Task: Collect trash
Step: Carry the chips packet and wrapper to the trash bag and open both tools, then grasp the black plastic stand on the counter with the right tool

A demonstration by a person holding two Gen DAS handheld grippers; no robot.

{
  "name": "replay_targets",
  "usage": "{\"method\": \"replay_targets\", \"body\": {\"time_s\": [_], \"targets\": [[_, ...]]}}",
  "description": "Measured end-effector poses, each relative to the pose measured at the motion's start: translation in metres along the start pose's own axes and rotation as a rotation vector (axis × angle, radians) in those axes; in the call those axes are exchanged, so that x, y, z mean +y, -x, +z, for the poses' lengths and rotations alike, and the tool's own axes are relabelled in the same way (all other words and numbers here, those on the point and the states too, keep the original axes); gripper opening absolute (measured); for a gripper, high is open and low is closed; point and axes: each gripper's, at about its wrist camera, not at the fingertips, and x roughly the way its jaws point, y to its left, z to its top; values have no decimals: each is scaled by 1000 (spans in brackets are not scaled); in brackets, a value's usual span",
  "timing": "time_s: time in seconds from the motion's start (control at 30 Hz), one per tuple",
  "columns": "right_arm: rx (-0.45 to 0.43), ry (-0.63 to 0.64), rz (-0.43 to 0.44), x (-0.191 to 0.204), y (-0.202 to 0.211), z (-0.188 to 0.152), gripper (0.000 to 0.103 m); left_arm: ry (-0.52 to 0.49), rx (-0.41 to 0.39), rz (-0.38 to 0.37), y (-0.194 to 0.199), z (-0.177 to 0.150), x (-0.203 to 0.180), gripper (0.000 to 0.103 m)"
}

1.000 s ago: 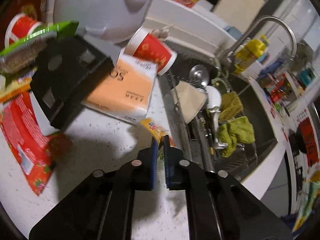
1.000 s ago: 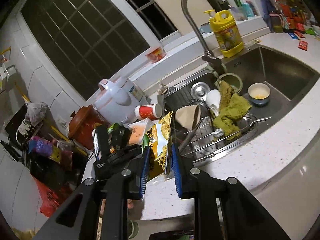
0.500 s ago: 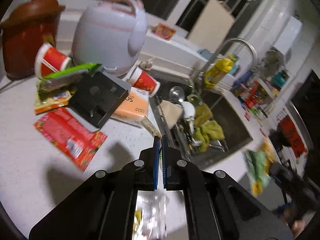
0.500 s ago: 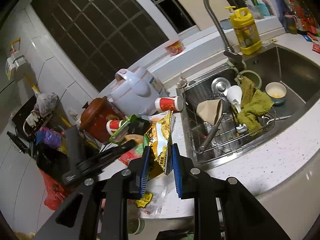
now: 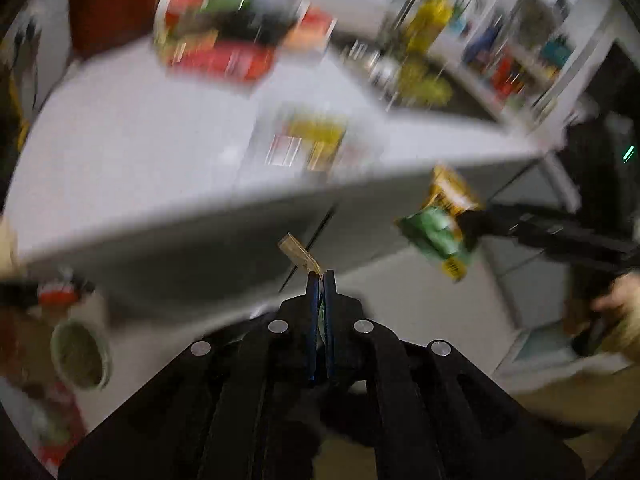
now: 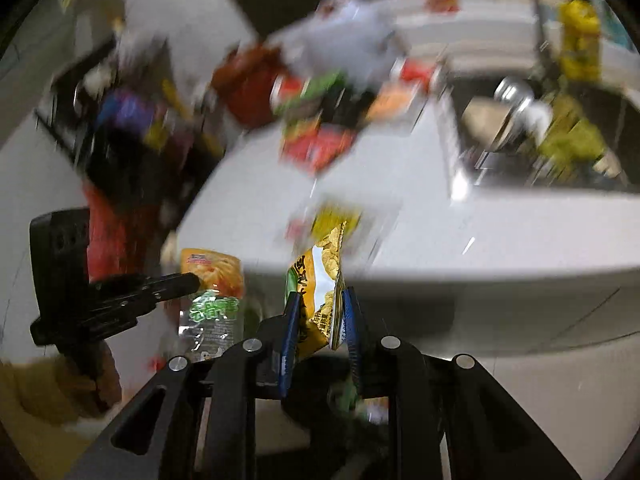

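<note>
Right wrist view — right gripper [image 6: 320, 304] pinches a chip bag [image 6: 320, 280]; left gripper [image 6: 192, 280] clamps a wrapper [image 6: 214, 280].

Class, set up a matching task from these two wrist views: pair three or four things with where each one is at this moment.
Things:
1. Yellow chip bag
2. Orange and clear snack wrapper
3. Red flat packet
4. Yellow detergent bottle

Places:
A. beside the sink
B. lying on the white countertop
C. clamped in the right gripper
D. pinched in the left gripper

Pairs: 1-C, 2-D, 3-B, 4-A
</note>
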Motion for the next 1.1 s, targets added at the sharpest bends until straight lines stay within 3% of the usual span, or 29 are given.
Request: {"method": "replay_targets", "body": {"time_s": [0.17, 0.4, 0.47, 0.5, 0.53, 0.57, 0.6, 0.83, 0.93, 0.97, 1.0, 1.1], "targets": [[165, 11, 29, -1, -84, -51, 22, 90, 118, 50, -85, -61, 37, 2], [373, 28, -95, -34, -213, -129, 22, 230, 250, 129, -213, -115, 89, 4], [429, 22, -133, -46, -242, -147, 25, 282, 334, 145, -242, -124, 106, 21], [443, 22, -159, -50, -251, -151, 27, 297, 359, 167, -250, -125, 113, 40], [457, 23, -194, -53, -260, -154, 43, 311, 370, 184, -254, -129, 118, 55], [468, 26, -243, -58, -269, -158, 65, 338, 368, 187, -256, -132, 126, 59], [459, 24, -257, -61, -270, -159, 68, 347, 361, 196, -254, -134, 129, 60], [398, -9, -264, -62, -242, -130, 67, 312, 368, 227, -220, -128, 126, 60], [315, -15, -214, -50, -206, -102, 67, 258, 280, 234, -177, -112, 114, 62], [260, -7, -179, -38, -180, -87, 70, 241, 239, 236, -154, -104, 109, 67], [220, 2, -156, -32, -166, -77, 71, 232, 214, 241, -141, -99, 106, 79], [38, 68, -88, 4, -102, -40, 90, 213, 61, 251, -76, -74, 91, 87]]}}
